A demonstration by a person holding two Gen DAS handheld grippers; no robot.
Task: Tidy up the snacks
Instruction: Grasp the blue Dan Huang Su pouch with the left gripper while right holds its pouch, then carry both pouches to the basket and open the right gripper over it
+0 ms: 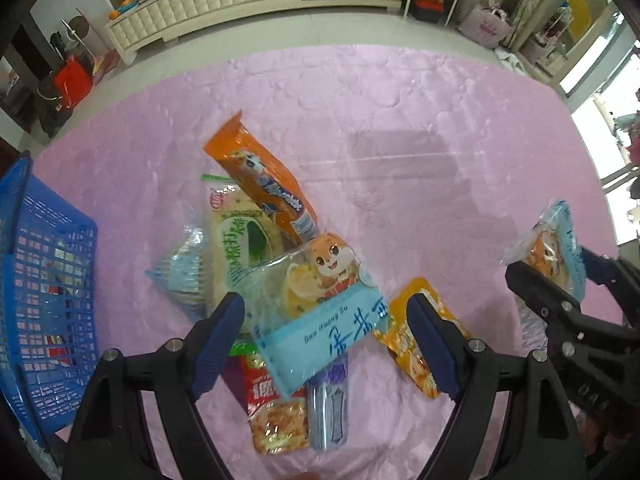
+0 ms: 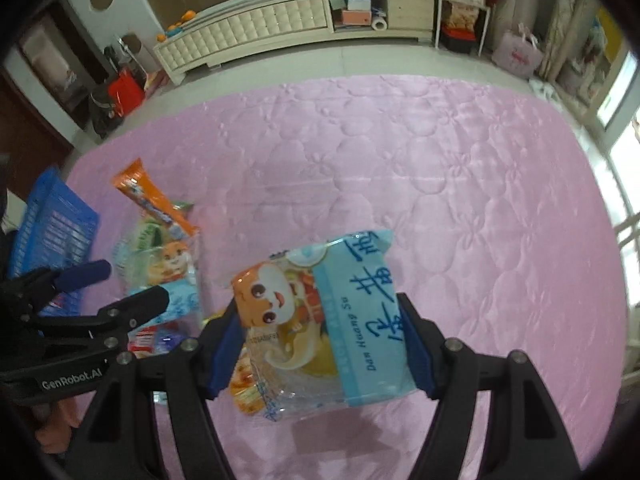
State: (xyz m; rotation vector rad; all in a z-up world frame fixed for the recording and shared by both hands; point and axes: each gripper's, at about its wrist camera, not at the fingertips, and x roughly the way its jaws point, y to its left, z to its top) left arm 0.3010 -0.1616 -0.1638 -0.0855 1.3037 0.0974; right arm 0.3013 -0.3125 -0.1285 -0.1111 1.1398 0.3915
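Several snack packs lie in a heap on a pink quilted cover (image 1: 400,120). On top is a light-blue squirrel pack (image 1: 332,272). My left gripper (image 1: 325,302) hangs open over that pack, a finger on each side; a gap shows at the right pad. Around it lie a long orange pack (image 1: 260,184), a green-and-white cracker pack (image 1: 240,240), a red pack (image 1: 272,400) and an orange-yellow pack (image 1: 416,332). My right gripper (image 2: 320,304) is shut on a second light-blue squirrel pack (image 2: 360,320), held above the cover to the right of the heap.
A blue slotted basket (image 1: 48,300) stands at the cover's left edge, with some packs inside. The right half of the cover (image 2: 480,200) is bare. Beyond its far edge are grey floor, a cream cabinet (image 1: 208,4) and a red bag (image 1: 72,80).
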